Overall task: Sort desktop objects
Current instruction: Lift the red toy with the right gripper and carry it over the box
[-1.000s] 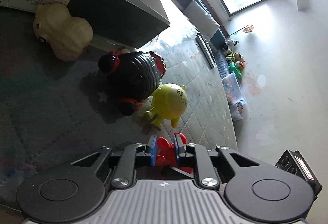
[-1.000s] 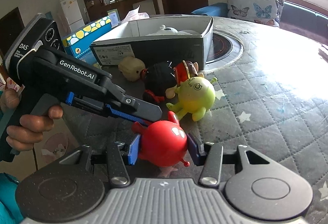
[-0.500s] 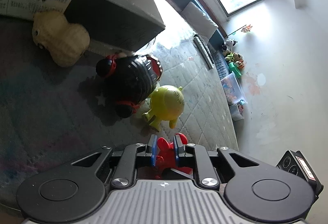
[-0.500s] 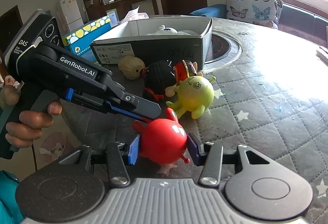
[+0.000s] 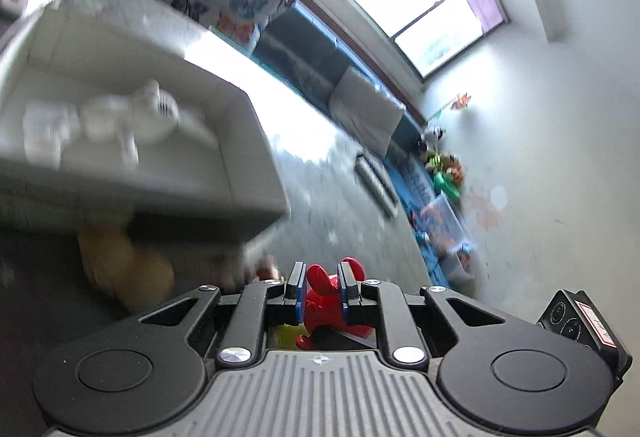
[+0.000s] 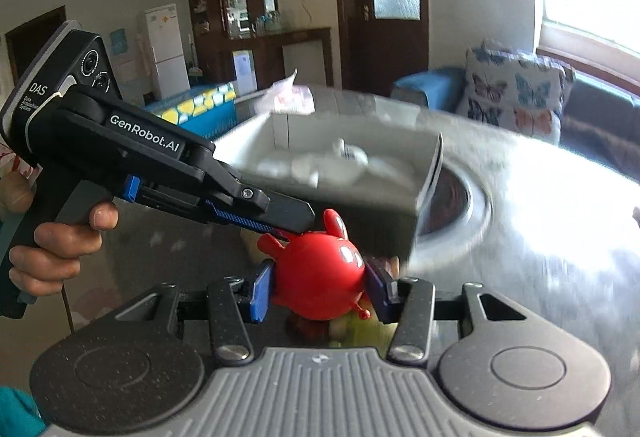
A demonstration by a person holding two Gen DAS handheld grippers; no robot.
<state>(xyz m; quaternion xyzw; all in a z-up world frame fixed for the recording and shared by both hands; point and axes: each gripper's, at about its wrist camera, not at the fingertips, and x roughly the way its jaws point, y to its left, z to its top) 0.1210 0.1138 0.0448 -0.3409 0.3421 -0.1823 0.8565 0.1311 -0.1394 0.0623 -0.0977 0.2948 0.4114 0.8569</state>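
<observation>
So the round red plastic toy with the little ears is up off the quilted table now, next to the open white cardboard box, so dropping it in looks like my next step. Both grippers are clamped on it: right gripper round its body, left gripper pinching an ear. 1 second ago it sat low by the yellow toy.

The open white cardboard box stands straight ahead of both claws, its dark front wall and near corner blocking any low forward path. Its open top is reachable from above, though 1 white toy already lies inside, leaving bare floor toward the near wall. The round red toy figure fills the gap between the right claw fingers, and the left claw crowds it from the left. A tan rounded toy sits against the box's foot. To the right, the grey quilted worktop lies open.
</observation>
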